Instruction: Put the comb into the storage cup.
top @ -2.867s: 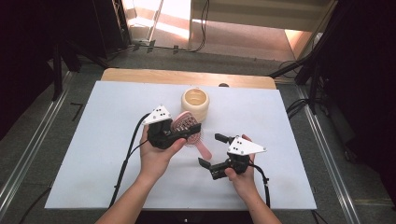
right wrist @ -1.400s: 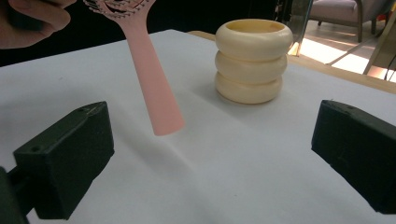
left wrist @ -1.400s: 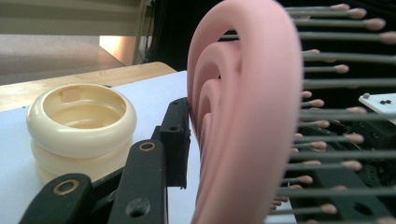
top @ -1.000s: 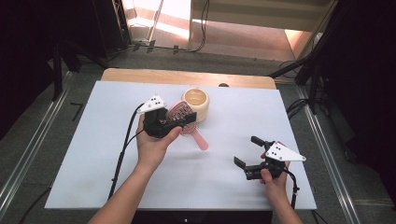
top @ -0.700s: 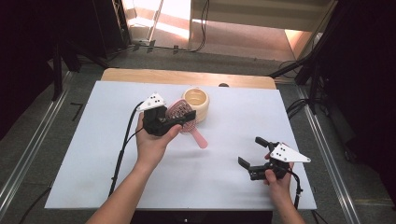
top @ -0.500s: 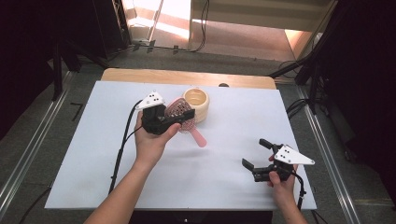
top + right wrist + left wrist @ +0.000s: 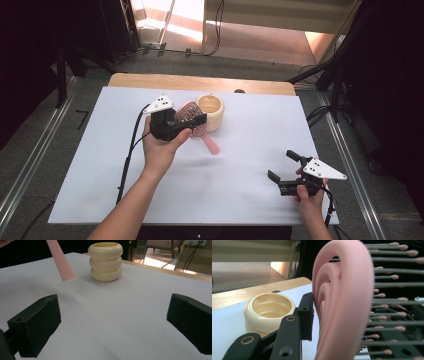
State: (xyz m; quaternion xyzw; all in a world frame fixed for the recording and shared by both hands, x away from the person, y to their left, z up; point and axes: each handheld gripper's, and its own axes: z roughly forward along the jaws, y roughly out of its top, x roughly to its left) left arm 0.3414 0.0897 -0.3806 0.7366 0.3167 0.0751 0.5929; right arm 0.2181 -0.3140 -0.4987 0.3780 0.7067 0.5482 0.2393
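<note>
Left gripper (image 7: 192,120) clamped on pink hairbrush (image 7: 189,114) at nine o'clock of cream holder (image 7: 210,111), right gripper (image 7: 285,167) apart and empty; risk of handle clipping the rim and toppling it

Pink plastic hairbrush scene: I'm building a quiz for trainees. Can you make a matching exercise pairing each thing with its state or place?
Things:
1. pink plastic hairbrush
2. cream ribbed ring-shaped holder
3. left gripper
4. right gripper

States:
A. jaws open, nothing between them
B. stands upright on the white table sheet
C. lifted off the table, handle pointing down
D. shut on the brush head

Pairs: 1-C, 2-B, 3-D, 4-A
</note>
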